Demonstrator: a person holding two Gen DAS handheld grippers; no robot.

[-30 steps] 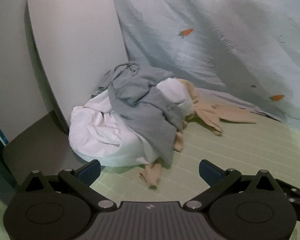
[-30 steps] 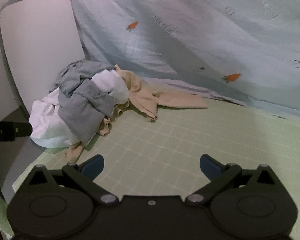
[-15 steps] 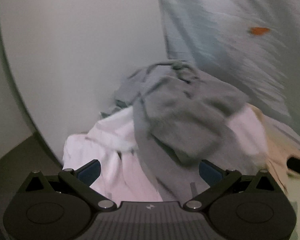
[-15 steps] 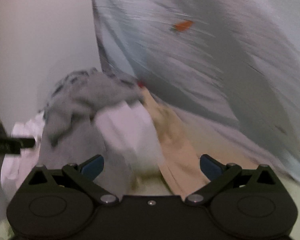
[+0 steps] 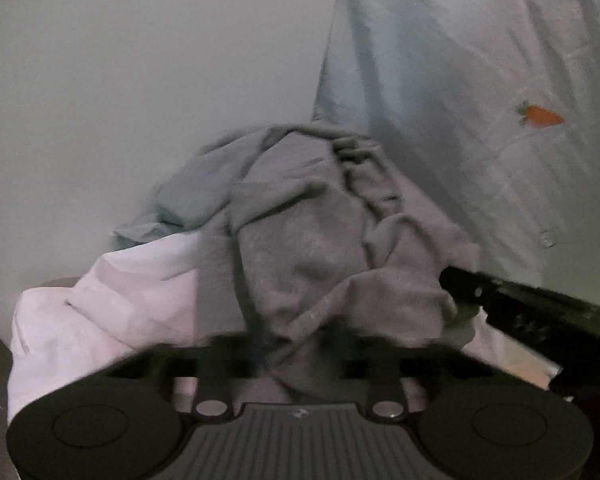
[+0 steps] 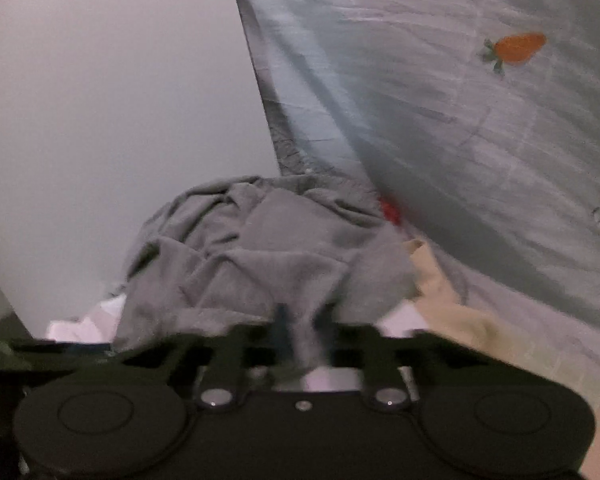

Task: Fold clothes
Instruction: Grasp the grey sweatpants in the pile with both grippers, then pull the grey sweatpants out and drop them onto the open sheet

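A crumpled grey garment [image 5: 308, 248] lies on top of a pile of clothes, over a white garment [image 5: 100, 304]. My left gripper [image 5: 296, 344] is pressed into the grey garment's near edge, its jaws drawn in on the cloth; the picture is blurred there. My right gripper [image 6: 300, 332] is also shut on the grey garment [image 6: 260, 256], with a fold of cloth between its jaws. A beige garment [image 6: 440, 296] lies to the right of the pile. The other gripper's black body [image 5: 520, 304] shows at the right of the left wrist view.
A white rounded board [image 5: 140, 80] stands behind the pile. A pale blue sheet with carrot prints [image 6: 460, 120] hangs at the back right. A bit of red cloth [image 6: 390, 210] peeks out at the pile's back. The green grid mat [image 6: 560, 360] lies at the right.
Both grippers moved forward from the open mat into the pile. Their jaws, wide open before, have closed on the grey garment.
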